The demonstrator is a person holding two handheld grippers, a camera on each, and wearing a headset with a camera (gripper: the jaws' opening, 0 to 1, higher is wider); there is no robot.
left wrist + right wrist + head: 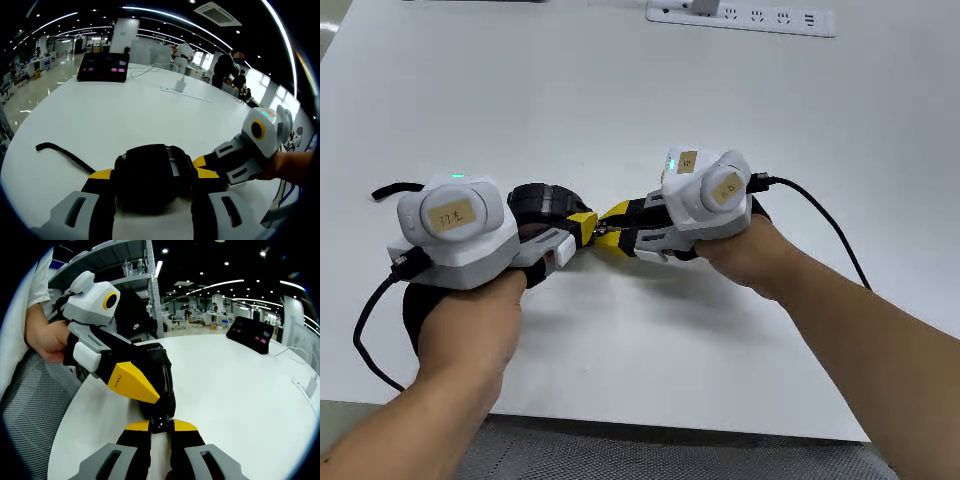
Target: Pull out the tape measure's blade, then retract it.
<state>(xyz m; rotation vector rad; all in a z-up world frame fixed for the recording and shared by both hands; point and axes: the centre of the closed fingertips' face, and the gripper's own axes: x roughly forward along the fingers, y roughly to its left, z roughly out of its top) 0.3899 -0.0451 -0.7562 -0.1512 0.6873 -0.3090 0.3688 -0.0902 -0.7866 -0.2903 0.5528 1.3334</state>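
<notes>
Between left tongs (153, 174): black tape measure (149, 170).

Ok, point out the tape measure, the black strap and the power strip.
tape measure (150, 175), left gripper view, middle of the black case.
strap (62, 153), left gripper view, midway along its length.
power strip (750, 16), head view, its white top face.

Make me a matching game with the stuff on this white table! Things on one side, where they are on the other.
1 tape measure
2 blade tip
3 power strip
4 black strap

A far edge of the table
B between the jaws of the right gripper
C lying flat on the table
D between the jaws of the left gripper

Pairs: 1-D, 2-B, 3-A, 4-C
</notes>
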